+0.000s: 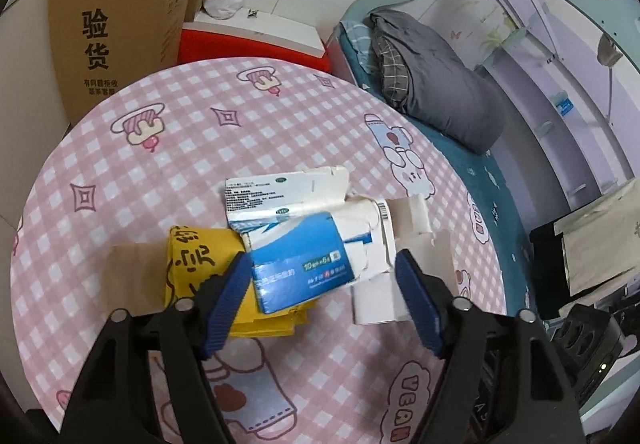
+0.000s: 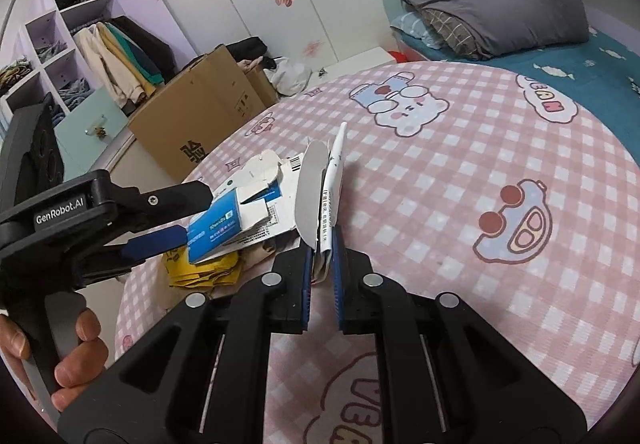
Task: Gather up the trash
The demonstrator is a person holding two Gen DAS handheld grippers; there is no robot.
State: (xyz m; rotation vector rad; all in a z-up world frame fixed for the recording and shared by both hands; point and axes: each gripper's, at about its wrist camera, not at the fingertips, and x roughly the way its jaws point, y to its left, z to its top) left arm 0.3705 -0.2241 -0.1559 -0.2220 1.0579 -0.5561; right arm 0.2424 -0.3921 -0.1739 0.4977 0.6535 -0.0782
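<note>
Right gripper [image 2: 321, 264], low in the middle of its frame, is clamped on a flattened white carton [image 2: 320, 188] that stands upright above the pink checked tablecloth [image 2: 460, 180]. Left gripper [image 1: 320, 276] sits at lower centre with its jaws spread wide around a blue box [image 1: 300, 264], pads not pressing it. That box tops a trash pile on a yellow bag [image 1: 192, 264].
</note>
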